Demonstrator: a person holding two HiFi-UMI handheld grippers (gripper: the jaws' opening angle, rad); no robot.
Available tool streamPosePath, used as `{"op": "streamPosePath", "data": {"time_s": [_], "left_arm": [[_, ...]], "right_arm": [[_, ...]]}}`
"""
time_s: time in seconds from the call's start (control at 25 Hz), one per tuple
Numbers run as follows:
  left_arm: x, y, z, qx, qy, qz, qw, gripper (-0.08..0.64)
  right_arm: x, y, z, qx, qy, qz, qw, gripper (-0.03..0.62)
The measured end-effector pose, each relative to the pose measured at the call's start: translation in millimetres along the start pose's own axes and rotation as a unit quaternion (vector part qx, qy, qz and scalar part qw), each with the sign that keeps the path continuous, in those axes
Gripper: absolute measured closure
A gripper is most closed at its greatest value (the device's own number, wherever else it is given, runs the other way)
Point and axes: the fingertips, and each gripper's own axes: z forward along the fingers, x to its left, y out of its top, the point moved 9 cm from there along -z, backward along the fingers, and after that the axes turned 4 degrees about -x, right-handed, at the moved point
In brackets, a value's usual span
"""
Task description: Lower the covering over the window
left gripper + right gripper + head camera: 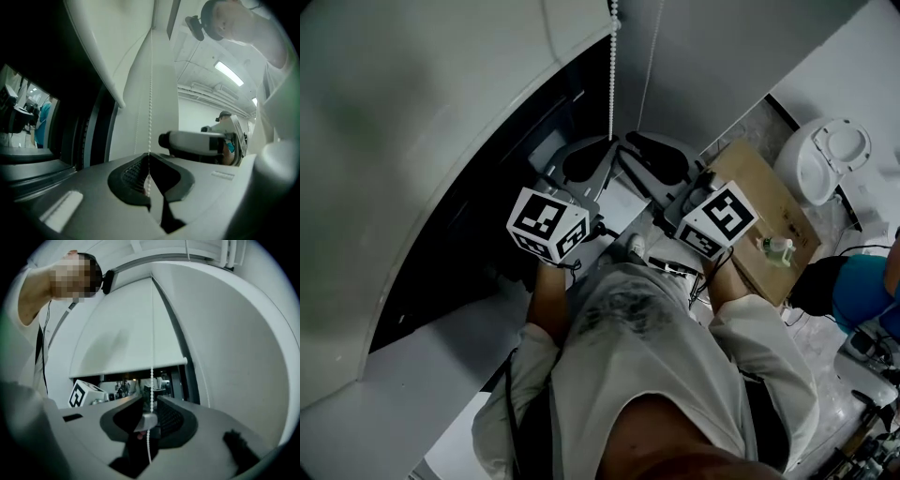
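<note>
A white roller blind (126, 341) hangs partway down over the dark window (487, 220); its bottom bar (131, 370) is level with my grippers. In the head view the blind (403, 159) fills the left. A white bead chain (612, 66) drops from above. My left gripper (149, 180) is shut on one strand of the chain (151, 93), which runs down into its jaws. My right gripper (150, 416) stands open just to the right; the chain (152, 333) and a small grey connector (149, 420) hang between its jaws. From above, the left gripper (605, 150) and right gripper (654, 150) sit side by side.
A white window sill (441, 347) lies below the glass. To the right stand a cardboard box (769, 216) with a green bottle (776, 248) on it and a white toilet (825, 159). Another person in blue (862, 291) is at the far right.
</note>
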Motion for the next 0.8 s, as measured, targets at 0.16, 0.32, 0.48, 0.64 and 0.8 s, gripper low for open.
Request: {"op": "streamPosePath", "data": {"time_s": [0.16, 0.32, 0.48, 0.64, 0.8], "left_arm": [[-4, 1, 0, 0.005, -0.005, 0.007, 0.9999, 0.546], [-7, 1, 1, 0.006, -0.010, 0.011, 0.9999, 0.546], [-8, 1, 0, 0.008, -0.016, 0.011, 0.9998, 0.546], [-6, 0, 0, 0.008, -0.018, 0.011, 0.9998, 0.545], [-4, -1, 0, 0.005, -0.017, 0.006, 0.9998, 0.545]], "right_arm": [[-2, 29, 16, -0.027, 0.008, -0.024, 0.999, 0.497], [-4, 42, 29, -0.036, 0.014, -0.043, 0.998, 0.497], [-7, 51, 37, -0.050, 0.012, -0.052, 0.997, 0.513], [-5, 53, 39, -0.051, 0.013, -0.055, 0.997, 0.568], [-5, 52, 40, -0.049, 0.010, -0.061, 0.997, 0.569]]}}
